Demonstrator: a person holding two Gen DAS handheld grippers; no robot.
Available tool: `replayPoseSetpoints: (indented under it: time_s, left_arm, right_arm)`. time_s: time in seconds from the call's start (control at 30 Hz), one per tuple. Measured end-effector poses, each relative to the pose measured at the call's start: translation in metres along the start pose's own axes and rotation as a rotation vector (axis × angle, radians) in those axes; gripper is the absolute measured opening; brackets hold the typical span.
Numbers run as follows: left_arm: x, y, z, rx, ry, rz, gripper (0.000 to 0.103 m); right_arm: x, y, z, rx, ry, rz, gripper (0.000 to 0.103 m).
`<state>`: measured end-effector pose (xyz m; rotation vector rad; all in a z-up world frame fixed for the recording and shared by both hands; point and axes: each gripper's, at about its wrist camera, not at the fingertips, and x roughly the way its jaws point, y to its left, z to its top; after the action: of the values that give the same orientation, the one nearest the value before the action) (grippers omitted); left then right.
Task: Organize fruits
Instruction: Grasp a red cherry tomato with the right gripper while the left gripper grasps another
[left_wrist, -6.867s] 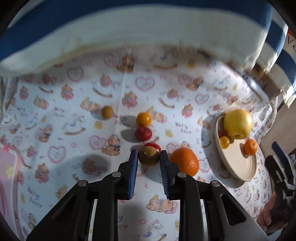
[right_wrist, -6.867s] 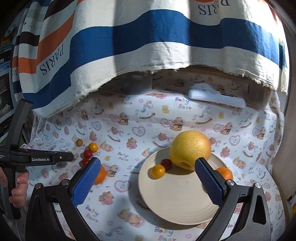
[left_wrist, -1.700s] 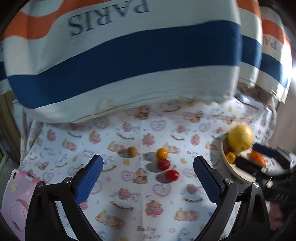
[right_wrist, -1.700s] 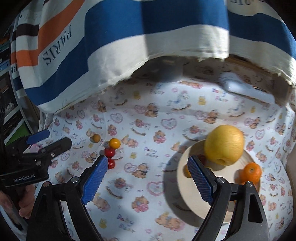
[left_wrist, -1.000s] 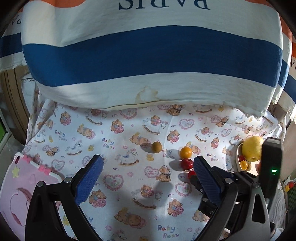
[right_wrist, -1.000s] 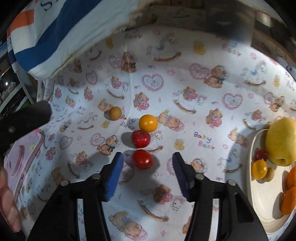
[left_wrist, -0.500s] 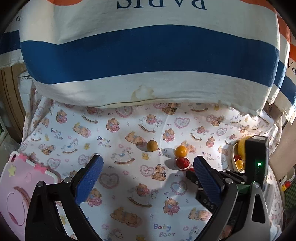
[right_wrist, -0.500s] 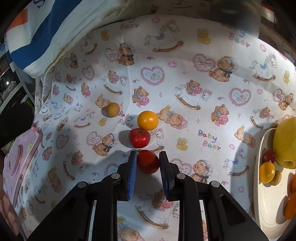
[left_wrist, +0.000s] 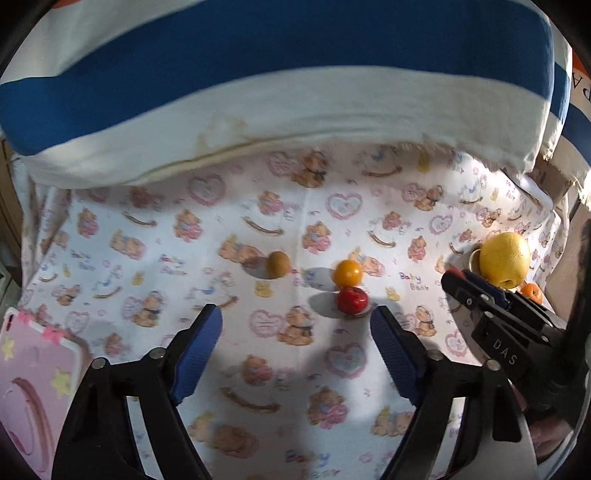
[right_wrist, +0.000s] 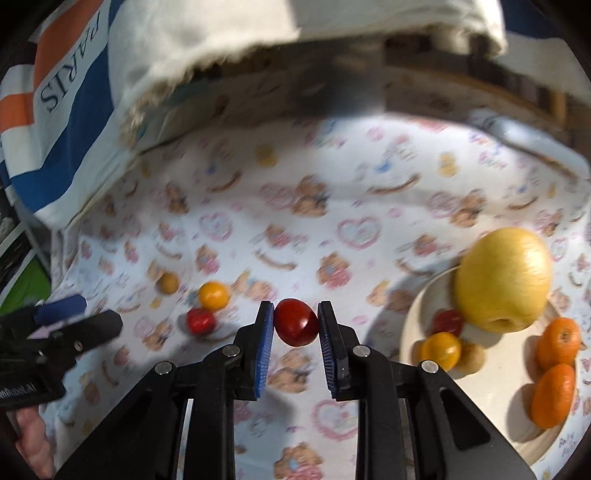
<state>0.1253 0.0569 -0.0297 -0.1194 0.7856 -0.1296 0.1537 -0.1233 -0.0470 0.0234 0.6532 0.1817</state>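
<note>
Dark red tomato (right_wrist: 296, 322), yellow pomelo (right_wrist: 503, 279), cloth (right_wrist: 332, 229) white (teddy-bear, pink-heart print).

Our right gripper (right_wrist: 295, 325) grips a red fruit (right_wrist: 296, 322) between its fingers; our left gripper (left_wrist: 295, 354), angled downward, is closing with nothing between.

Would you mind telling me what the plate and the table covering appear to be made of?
Plate: probably pale wood, matte; even beige, no glare, though grain is blurred. Table covering: thin printed cotton-like fabric; creases, teddy-bear and heart print.

Tomato (right_wrist: 296, 322) left of plate (right_wrist: 421, 306)
</note>
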Motion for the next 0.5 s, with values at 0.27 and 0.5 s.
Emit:
replayPoseSetpoints:
  time_s: [0.27,0.5]
  left_arm:
    - [0.034,-0.016,0.002,-0.042,0.101,-0.062,0.056]
    - [0.051,-0.029,0.004,-0.027,0.132,-0.065,0.043]
  right_arm:
    - [-0.011,-0.021,-0.001,0.061,-0.048,-0.015,0.025]
    - [-0.009,-0.02,-0.002,0.072,-0.056,-0.01,0.025]
